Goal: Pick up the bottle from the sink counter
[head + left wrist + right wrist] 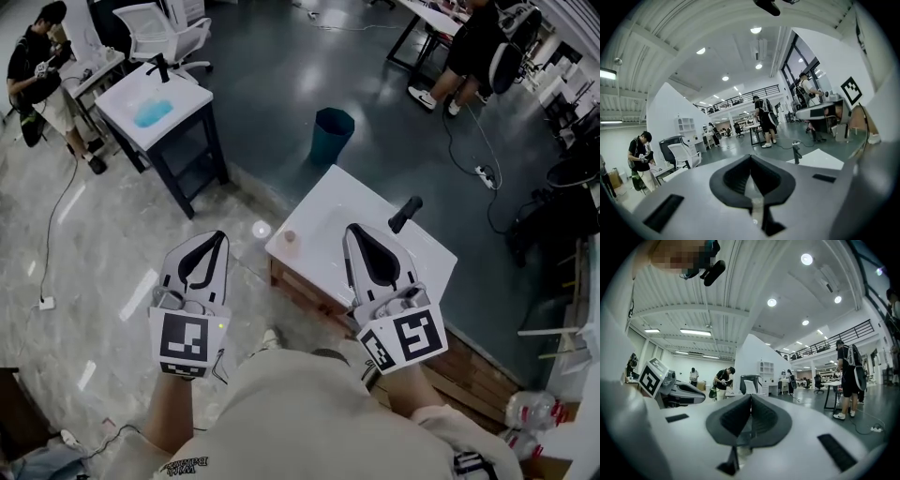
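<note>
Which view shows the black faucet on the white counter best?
The head view: the black faucet stands out whole against the white counter, seen from above. The left gripper view shows the faucet small and distant. The right gripper view does not show it.

Just above your beige top (309, 412), your left gripper (221, 235) and right gripper (349, 229) are smooth grey-white shells, each narrowing to a point and lined with ribbed black padding. At the end nearest the top, each carries a cube with black-and-white square markers: the left cube (190, 339) and the right cube (405, 339). A small green light (221, 325) glows on the left cube. The top's left sleeve (178, 459) bears dark lettering.
</note>
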`<state>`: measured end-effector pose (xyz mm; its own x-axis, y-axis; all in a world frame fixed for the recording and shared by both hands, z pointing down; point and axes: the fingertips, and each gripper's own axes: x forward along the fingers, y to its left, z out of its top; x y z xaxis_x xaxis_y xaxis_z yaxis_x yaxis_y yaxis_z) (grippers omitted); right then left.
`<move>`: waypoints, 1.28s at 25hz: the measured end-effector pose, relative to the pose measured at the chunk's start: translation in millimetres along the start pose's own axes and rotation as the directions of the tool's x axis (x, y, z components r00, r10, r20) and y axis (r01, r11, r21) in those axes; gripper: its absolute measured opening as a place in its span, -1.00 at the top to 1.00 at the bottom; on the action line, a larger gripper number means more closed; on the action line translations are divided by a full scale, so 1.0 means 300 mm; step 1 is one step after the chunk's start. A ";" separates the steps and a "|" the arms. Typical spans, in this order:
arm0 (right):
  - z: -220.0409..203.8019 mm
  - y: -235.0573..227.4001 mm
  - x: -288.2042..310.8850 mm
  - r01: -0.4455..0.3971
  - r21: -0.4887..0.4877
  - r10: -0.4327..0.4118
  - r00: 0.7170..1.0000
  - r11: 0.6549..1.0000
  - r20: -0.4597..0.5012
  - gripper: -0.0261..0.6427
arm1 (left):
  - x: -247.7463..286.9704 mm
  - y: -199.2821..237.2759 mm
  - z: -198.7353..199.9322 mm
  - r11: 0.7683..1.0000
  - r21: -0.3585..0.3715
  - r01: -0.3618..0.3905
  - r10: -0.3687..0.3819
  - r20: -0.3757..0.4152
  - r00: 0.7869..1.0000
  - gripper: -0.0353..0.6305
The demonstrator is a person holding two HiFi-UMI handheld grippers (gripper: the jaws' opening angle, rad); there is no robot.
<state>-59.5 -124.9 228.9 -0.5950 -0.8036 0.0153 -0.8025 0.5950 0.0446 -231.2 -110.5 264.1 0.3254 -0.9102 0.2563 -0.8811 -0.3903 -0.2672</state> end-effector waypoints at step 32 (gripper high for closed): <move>-0.249 -0.337 0.236 -0.024 0.108 0.040 0.988 0.994 -0.148 0.93 | 0.554 -0.132 -0.055 0.989 0.003 0.151 -0.151 -0.013 0.989 0.19</move>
<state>-17.1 -243.0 300.1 -0.6131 -0.7727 0.1646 -0.7884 0.6118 -0.0641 -147.9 -244.0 332.6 0.4499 -0.8392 0.3057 -0.8208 -0.5234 -0.2288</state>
